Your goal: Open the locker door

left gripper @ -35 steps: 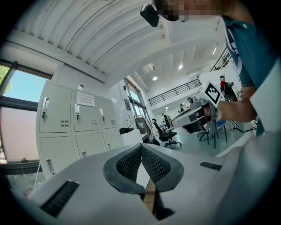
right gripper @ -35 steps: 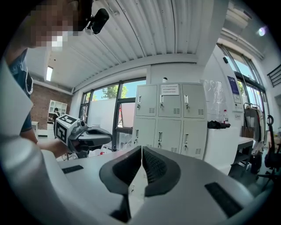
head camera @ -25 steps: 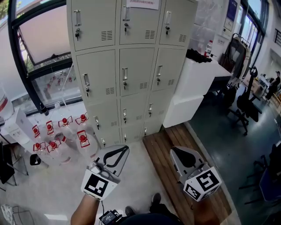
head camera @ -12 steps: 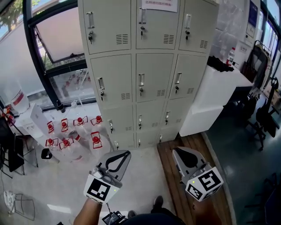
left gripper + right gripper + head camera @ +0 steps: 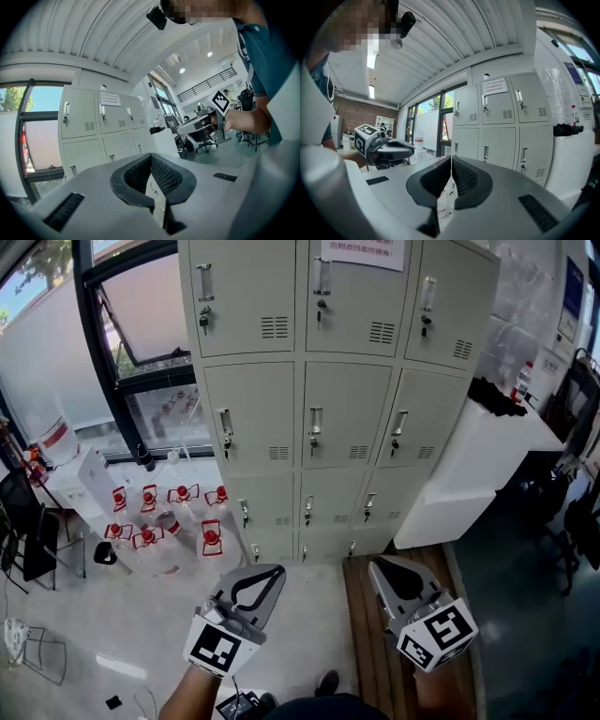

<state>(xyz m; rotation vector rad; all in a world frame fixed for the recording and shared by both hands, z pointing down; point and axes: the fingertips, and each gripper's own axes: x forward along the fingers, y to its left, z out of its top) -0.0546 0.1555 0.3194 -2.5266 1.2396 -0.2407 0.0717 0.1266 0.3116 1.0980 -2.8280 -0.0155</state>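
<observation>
Standing shut, every grey locker door (image 5: 346, 414) shows a handle.

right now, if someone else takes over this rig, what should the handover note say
Left claw: shut, empty, held low, well short of the lockers.
Right claw: shut, empty, level beside the left one.
Lockers: straight ahead, all visible doors closed, neither claw touching them.
Done: nothing on the door yet.
Left: step closer, open a claw, grip a door handle, pull the door open.
</observation>
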